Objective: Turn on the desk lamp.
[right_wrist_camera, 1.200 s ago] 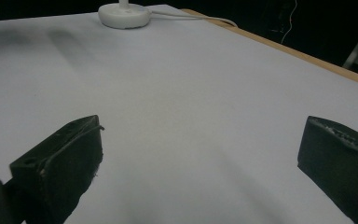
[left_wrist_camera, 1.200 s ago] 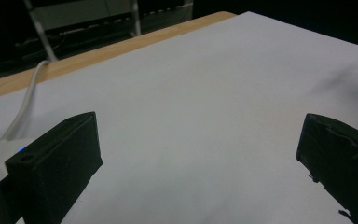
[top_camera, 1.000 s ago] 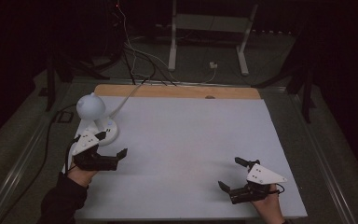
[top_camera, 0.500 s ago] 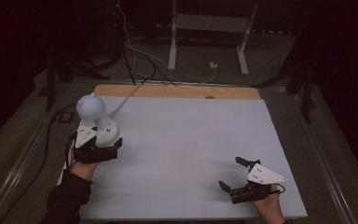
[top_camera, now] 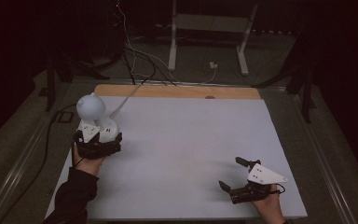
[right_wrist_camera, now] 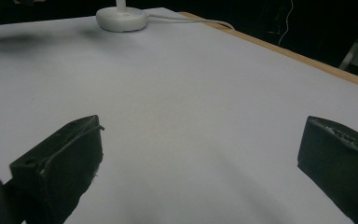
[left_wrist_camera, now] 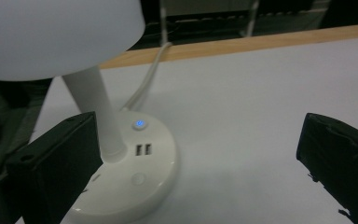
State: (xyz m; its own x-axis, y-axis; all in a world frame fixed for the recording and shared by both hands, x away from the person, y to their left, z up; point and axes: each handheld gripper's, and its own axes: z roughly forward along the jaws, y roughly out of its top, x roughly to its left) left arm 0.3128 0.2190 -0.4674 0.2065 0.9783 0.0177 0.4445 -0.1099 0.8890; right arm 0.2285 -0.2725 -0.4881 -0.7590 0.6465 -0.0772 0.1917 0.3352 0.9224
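A: What is the room like?

B: It is dark all around. In the middle is a table [top_camera: 186, 135] with a white top and a wooden strip along its far edge. Metal legs of a stand [top_camera: 172, 44] and some cables [top_camera: 130, 51] are on the floor behind it.

A: What is on the table?

B: One lamp [top_camera: 92, 108]. It sits at the far left of the white top. It has one round white shade, one thin white stem and one round flat base [left_wrist_camera: 135, 172].

A: Which way does it stand?

B: Straight up. The stem goes up from the base, and the shade is on top. Its white cord [left_wrist_camera: 149, 77] runs away to the far edge. The base has one small blue light [left_wrist_camera: 139, 124] and two little slots side by side.

A: How many grippers are there?

B: Two. The left gripper [top_camera: 97, 142] is right at the lamp base, on its near side. Its jaws are spread wide and grip nothing. One jaw is just beside the stem.

A: And the other one?

B: The right gripper [top_camera: 235, 175] rests on the near right of the table, well apart from the lamp. Its jaws are spread wide too, with only bare white top between them.
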